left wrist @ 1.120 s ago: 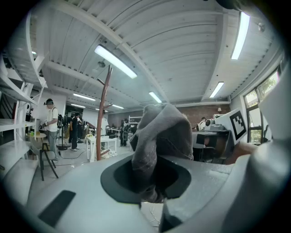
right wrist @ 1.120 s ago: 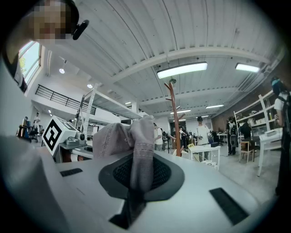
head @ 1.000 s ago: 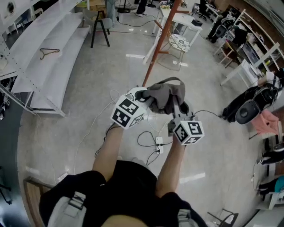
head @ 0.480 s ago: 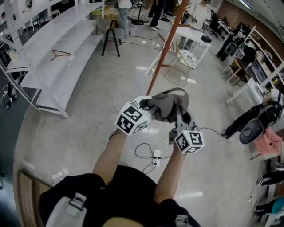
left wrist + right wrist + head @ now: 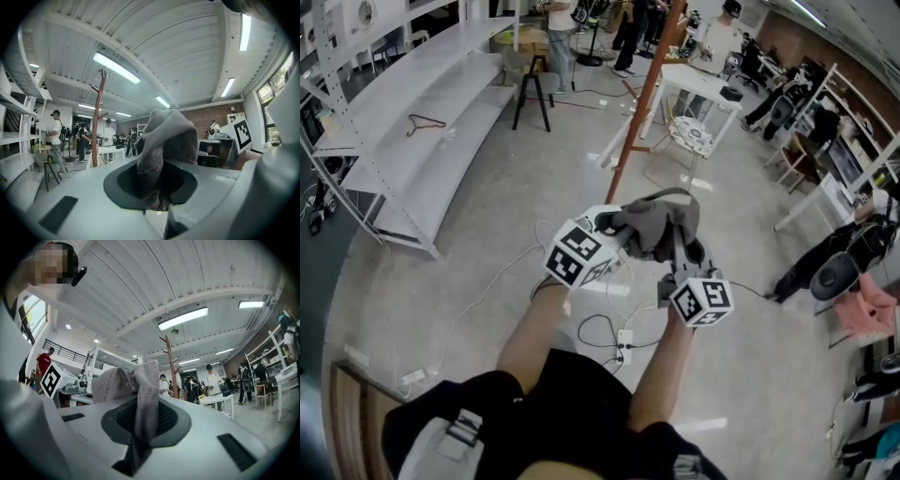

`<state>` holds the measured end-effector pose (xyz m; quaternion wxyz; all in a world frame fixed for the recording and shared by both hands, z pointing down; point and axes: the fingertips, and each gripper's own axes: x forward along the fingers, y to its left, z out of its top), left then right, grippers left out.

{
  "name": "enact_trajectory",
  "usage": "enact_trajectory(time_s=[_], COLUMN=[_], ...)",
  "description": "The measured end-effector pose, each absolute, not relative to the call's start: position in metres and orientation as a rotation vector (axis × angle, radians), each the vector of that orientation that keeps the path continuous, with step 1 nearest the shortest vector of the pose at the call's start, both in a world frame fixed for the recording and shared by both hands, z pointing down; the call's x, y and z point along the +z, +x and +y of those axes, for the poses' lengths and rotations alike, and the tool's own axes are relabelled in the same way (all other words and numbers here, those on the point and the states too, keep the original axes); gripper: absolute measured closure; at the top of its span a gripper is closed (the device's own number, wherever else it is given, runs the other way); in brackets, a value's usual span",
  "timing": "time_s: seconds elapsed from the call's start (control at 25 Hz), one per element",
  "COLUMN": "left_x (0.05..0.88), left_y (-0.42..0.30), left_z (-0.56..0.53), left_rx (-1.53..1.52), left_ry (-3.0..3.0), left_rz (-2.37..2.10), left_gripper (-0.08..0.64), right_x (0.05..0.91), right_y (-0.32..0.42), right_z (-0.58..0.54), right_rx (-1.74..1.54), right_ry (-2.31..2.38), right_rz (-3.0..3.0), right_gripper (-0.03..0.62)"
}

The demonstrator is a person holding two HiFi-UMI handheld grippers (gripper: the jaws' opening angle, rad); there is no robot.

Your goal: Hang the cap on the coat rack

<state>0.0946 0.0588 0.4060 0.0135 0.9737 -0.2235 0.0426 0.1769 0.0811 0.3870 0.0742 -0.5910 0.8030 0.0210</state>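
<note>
A grey cap hangs between both grippers, held up in front of the person at chest height. My left gripper is shut on a bunched fold of the cap. My right gripper is shut on a thin strip of the cap's fabric. The coat rack is a tall brown wooden pole with short pegs, standing on the floor ahead of the cap. It shows in the left gripper view as the coat rack left of the cap, and in the right gripper view as the coat rack just right of the cap.
White shelving with a clothes hanger runs along the left. A white table and several people stand beyond the rack. Cables and a power strip lie on the floor below the grippers. Bags and white racks line the right.
The view has moved forward toward the coat rack, which shows more of its height now. Both grippers keep the cap held in the same way.
</note>
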Motion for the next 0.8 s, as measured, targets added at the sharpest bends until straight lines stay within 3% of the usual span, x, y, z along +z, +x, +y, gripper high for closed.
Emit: enact_trajectory(time_s=[0.8], left_x=[0.391], left_y=[0.161], left_z=[-0.185], left_rx=[0.201], left_ry=[3.130], left_rz=[-0.672], left_gripper=[0.515], right_x=[0.381], right_y=[0.245], right_z=[-0.160], right_rx=[0.071], right_ry=[-1.719], right_rz=[2.339], right_gripper=[0.577])
